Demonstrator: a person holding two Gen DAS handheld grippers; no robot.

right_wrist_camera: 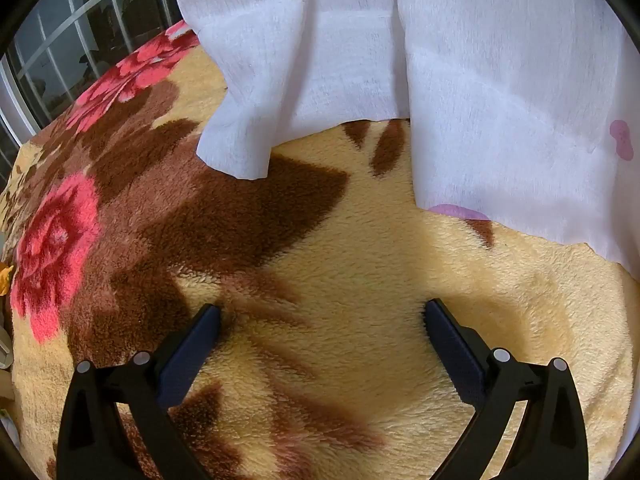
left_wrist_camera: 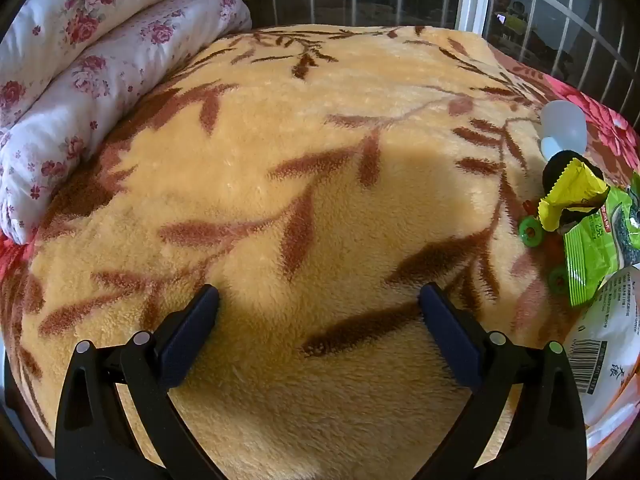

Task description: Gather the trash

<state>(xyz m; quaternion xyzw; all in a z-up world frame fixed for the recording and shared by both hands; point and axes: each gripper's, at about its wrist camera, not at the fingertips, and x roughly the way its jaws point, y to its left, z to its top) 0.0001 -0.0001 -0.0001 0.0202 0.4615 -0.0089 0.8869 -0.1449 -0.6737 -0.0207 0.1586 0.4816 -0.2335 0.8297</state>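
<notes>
Fleecy tan blanket (left_wrist_camera: 304, 184) covers the bed, and the trash lies uncollected at three o'clock in the left wrist view: a yellow wrapper (left_wrist_camera: 570, 196), a green packet (left_wrist_camera: 596, 256) and a white bag (left_wrist_camera: 608, 344). I judge nothing gathered yet. Left tongs (left_wrist_camera: 319, 300) and right tongs (right_wrist_camera: 322, 316) both gape wide, holding nothing, over bare fleece.

Plenty of open blanket (left_wrist_camera: 320, 184) was left in the middle; wrappers (left_wrist_camera: 588, 236) were piled at its right edge, a quilt (left_wrist_camera: 100, 68) along the left.
</notes>
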